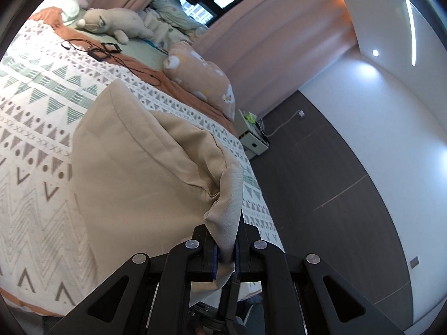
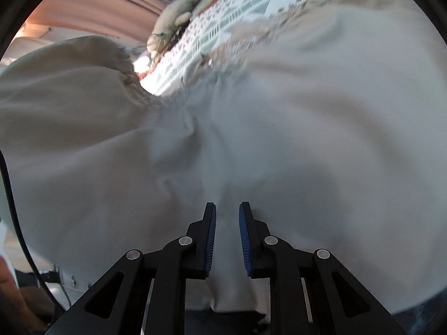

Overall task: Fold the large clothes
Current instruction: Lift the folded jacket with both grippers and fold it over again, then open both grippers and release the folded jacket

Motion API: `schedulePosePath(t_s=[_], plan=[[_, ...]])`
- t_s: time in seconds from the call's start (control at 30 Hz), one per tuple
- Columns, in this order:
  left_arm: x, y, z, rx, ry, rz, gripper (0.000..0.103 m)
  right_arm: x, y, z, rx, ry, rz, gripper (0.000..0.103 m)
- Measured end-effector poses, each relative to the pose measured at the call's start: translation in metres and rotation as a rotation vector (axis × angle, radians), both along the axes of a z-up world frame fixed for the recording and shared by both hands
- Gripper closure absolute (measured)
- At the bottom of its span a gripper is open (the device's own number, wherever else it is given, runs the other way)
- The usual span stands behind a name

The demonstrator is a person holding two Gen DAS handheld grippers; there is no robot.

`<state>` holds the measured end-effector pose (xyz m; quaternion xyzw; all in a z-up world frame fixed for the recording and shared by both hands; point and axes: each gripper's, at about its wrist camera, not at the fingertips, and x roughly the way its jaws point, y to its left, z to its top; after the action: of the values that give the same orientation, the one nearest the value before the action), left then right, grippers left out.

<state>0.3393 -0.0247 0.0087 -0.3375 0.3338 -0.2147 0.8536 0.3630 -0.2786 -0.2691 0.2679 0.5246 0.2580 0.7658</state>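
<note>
A large beige garment [image 1: 139,173] lies on the patterned bedspread [image 1: 36,128]. My left gripper [image 1: 225,254] is shut on a bunched corner of the garment near the bed's edge and holds it slightly lifted. In the right wrist view the same garment [image 2: 279,128] fills most of the frame, with its gathered elastic waistband [image 2: 134,83] at upper left. My right gripper [image 2: 227,217] hangs just over the cloth with its blue pads [image 2: 212,240] a little apart; cloth shows in the gap, but nothing is pinched.
A stuffed toy [image 1: 117,23], a peach pillow [image 1: 204,81] and black cables [image 1: 103,51] lie at the bed's far end. Pink curtains [image 1: 268,42] hang behind. Dark floor [image 1: 321,195] and a small white unit [image 1: 252,136] are right of the bed.
</note>
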Motion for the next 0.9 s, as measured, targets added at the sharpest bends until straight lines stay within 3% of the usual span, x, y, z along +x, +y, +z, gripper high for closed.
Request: schedulePosePath(t_s=[0.23, 0.37, 0.57, 0.9], plan=[[0.036, -0.074, -0.013, 0.028, 0.039, -0.085, 0.095, -0.020, -0.091, 0.018, 0.031, -0.056, -0.146, 0.084], [0.058, -0.120, -0.033, 0.012, 0.102, -0.156, 0.095, -0.037, -0.146, 0.018, 0.026, -0.058, -0.250, 0.084], [0.060, -0.174, -0.046, 0.020, 0.128, -0.243, 0.095, -0.062, -0.217, 0.006, 0.036, -0.018, -0.389, 0.084], [0.039, -0.243, -0.084, 0.147, 0.200, -0.363, 0.092, -0.084, -0.258, -0.004, 0.056, 0.005, -0.455, 0.084]])
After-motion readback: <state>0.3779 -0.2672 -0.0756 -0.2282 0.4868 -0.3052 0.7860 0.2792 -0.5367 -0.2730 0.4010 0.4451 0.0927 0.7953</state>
